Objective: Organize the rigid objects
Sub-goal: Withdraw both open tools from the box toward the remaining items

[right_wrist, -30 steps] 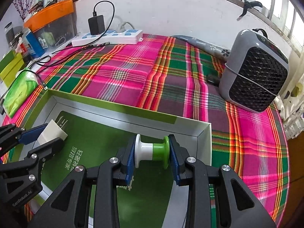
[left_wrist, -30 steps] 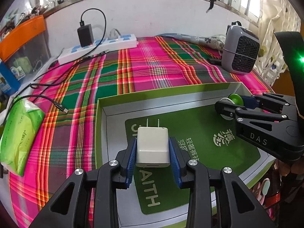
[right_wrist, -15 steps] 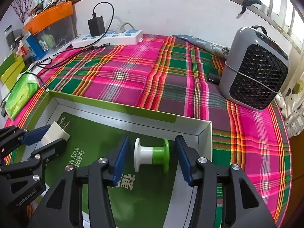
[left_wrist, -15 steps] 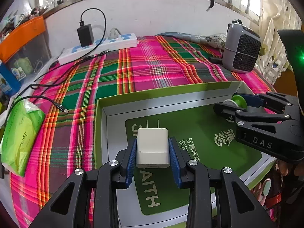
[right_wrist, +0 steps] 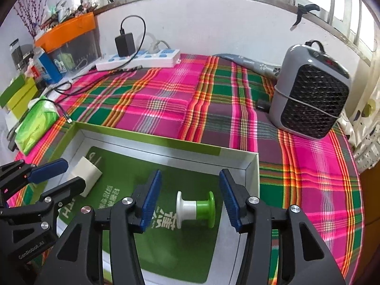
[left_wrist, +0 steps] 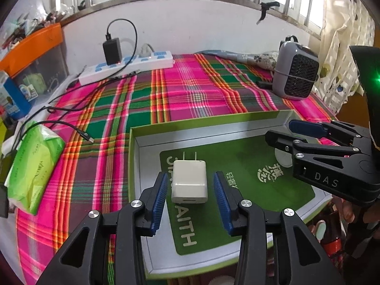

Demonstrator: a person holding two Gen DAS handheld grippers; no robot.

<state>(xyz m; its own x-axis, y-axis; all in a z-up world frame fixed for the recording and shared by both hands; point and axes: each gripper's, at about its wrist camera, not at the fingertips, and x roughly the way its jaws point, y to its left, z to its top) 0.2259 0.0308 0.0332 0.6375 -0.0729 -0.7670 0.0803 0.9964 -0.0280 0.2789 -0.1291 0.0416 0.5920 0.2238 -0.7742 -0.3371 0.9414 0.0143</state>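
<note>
On the plaid cloth (left_wrist: pixel 190 90), the box (left_wrist: pixel 204 121) holds charger (left_wrist: pixel 189 181) and spool (right_wrist: pixel 196 210); both claws, left gripper (left_wrist: pixel 190 196) and right gripper (right_wrist: pixel 190 198), gape. Next: withdraw both clear.

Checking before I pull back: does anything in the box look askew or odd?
Nothing stands out. The white charger lies flat in the green box, prongs pointing away, and the spool lies on its side. Both grippers are open and clear of them.

Smooth white plastic charger (left_wrist: pixel 189 181), woven plaid cloth (left_wrist: pixel 190 95), cardboard box (left_wrist: pixel 204 124)
</note>
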